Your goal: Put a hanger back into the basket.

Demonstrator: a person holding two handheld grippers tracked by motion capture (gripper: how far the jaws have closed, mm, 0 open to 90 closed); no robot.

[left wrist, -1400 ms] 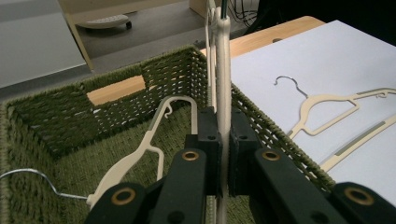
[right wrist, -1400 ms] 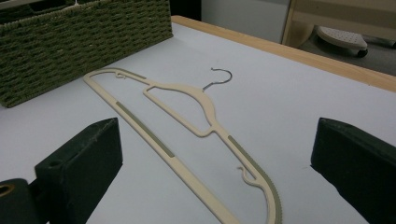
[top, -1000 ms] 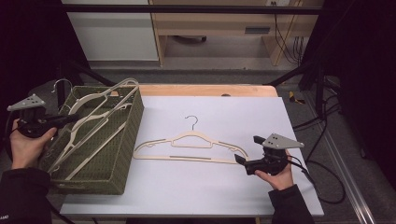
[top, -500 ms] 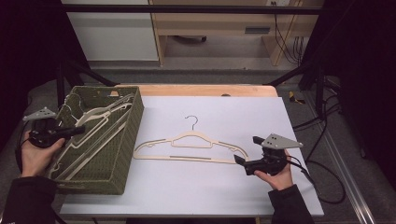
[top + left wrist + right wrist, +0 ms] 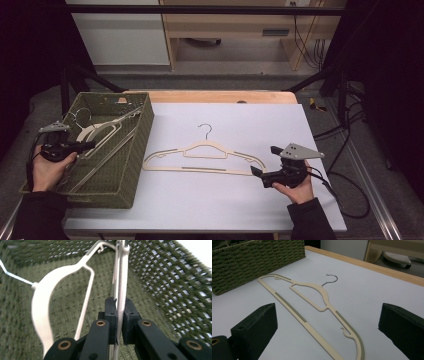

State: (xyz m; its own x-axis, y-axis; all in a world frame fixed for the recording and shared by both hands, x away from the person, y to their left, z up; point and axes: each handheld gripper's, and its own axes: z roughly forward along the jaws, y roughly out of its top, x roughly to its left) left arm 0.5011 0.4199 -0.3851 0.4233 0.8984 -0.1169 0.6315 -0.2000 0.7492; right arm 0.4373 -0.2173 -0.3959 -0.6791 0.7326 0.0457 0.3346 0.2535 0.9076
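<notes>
The surface [image 5: 210, 200] in front of me is a pale sheet with a wooden edge along its far side. Beyond it the room is dark, with a light cabinet, a wooden shelf unit and cables trailing on the floor at my right.

A green woven basket [image 5: 132, 170] sits at the left end of the surface. One cream hanger on the surface [image 5: 205, 152] lies flat in the middle, its wire hook pointing away from me.

Compared with a second ago, the basket is no longer tipped up toward the surface; it now rests level, and the hangers in it have dropped back inside. My left hand has come down with them. My right hand and the hanger on the surface are where they were.

My left tool [image 5: 90, 145] reaches level into the basket from its left side. Its jaws are clenched on the thin bar of a hanger in the basket [image 5: 122, 287], and a second cream hanger [image 5: 47, 297] lies beside it on the basket floor.

My right tool [image 5: 256, 172] rests low on the surface, pointing left at the nearest tip of the hanger on the surface. Its jaws are released, standing wide with nothing between them.
</notes>
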